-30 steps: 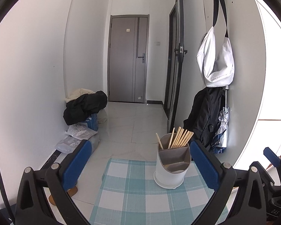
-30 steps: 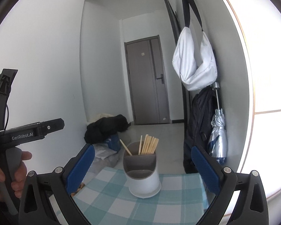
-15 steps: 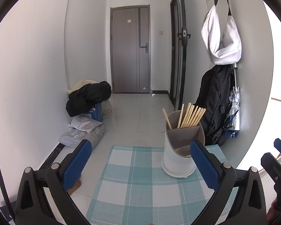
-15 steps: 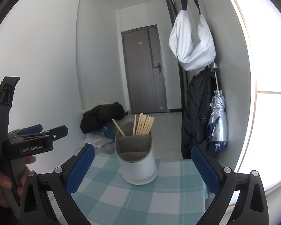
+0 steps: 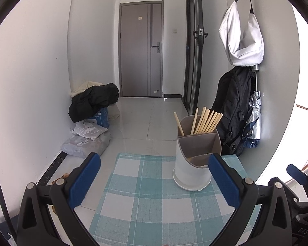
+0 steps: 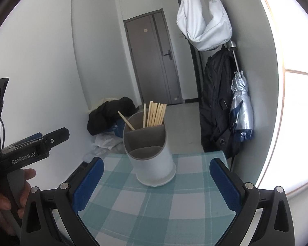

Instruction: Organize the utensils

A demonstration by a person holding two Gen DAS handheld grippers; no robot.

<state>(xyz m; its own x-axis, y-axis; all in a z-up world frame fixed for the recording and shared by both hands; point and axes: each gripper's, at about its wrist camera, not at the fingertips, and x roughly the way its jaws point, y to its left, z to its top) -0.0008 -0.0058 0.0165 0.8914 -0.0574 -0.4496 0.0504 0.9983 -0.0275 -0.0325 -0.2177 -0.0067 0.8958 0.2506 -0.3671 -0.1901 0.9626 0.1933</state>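
"GenRobot.AI" is printed in pale letters on the black body of the left tongs (image 6: 28, 155), seen at the left edge of the right wrist view. No other text can be read.

teal checked cloth (image 5: 145, 188), white-grey holder (image 5: 192, 170)

A grey door (image 5: 141, 49) closes the far end of the hallway. Against the left wall, a black jacket (image 5: 93, 102) lies heaped over a blue box (image 5: 101, 117), with plastic bags (image 5: 86, 139) on the tiled floor (image 5: 145, 121) beside it. On the right wall hang a white bag (image 5: 243, 39), a black backpack (image 5: 232, 110) and a folded silver umbrella (image 5: 254, 119). A teal checked cloth (image 5: 149, 196) covers the tabletop.
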